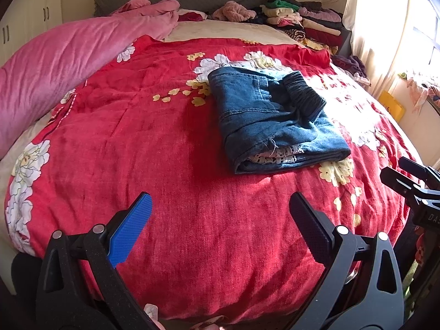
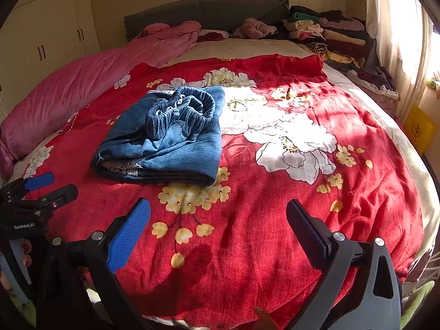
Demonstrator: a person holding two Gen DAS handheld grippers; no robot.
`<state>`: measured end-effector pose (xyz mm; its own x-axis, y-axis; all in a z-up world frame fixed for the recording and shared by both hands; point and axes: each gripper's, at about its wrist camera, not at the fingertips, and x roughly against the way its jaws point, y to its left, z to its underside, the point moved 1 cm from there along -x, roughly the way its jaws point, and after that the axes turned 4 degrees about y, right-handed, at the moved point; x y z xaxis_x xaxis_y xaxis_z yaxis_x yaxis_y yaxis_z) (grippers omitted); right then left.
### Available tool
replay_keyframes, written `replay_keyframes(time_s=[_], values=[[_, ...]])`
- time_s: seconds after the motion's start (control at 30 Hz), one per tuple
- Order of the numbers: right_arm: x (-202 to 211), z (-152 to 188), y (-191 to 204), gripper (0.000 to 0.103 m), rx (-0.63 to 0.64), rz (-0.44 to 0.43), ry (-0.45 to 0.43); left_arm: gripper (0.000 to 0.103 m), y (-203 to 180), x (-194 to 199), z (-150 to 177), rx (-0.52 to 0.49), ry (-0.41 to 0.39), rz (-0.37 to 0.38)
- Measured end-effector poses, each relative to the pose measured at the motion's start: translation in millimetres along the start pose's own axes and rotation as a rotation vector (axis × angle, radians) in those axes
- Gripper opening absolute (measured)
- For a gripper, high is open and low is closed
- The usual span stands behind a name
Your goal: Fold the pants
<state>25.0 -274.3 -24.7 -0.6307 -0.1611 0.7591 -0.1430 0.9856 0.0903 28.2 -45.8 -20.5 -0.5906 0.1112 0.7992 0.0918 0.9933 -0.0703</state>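
Here the folded pants (image 1: pixel 277 121) lie on the bed (image 1: pixel 170 165), ahead of both spread, empty grippers: left gripper (image 1: pixel 220 206), right gripper (image 2: pixel 218 211).

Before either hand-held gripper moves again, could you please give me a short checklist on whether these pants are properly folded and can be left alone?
1. Jeans folded into a compact stack on the red blanket: ok.
2. Waistband lying flat: not ok, it sits bunched on top.
3. Edges tidy: not ok, pale lace trim pokes out of the near fold.
4. Left hand-held gripper open, holding nothing, short of the jeans: ok.
5. Right hand-held gripper open, holding nothing, short of the jeans: ok.
6. Inner layers aligned: cannot tell, they are hidden.
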Motion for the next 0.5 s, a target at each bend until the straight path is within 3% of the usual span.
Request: replay_keyframes(time_s=[0.13, 0.27, 0.4, 0.5], values=[[-4, -5, -14, 0.099, -0.025, 0.024, 0.011, 0.094, 13, -7, -10, 0.014, 0.023, -0.031], [-9, -21, -46, 0.099, -0.072, 0.064, 0.011, 0.094, 57, -21, -33, 0.088, 0.04, -0.025], [-19, -55, -113, 0.099, -0.15, 0.136, 0.0, 0.094, 137, -55, -70, 0.179, 0.086, -0.187], [-42, -87, -185, 0.099, -0.231, 0.243, 0.004, 0.094, 202, -90, -101, 0.245, 0.12, -0.328]])
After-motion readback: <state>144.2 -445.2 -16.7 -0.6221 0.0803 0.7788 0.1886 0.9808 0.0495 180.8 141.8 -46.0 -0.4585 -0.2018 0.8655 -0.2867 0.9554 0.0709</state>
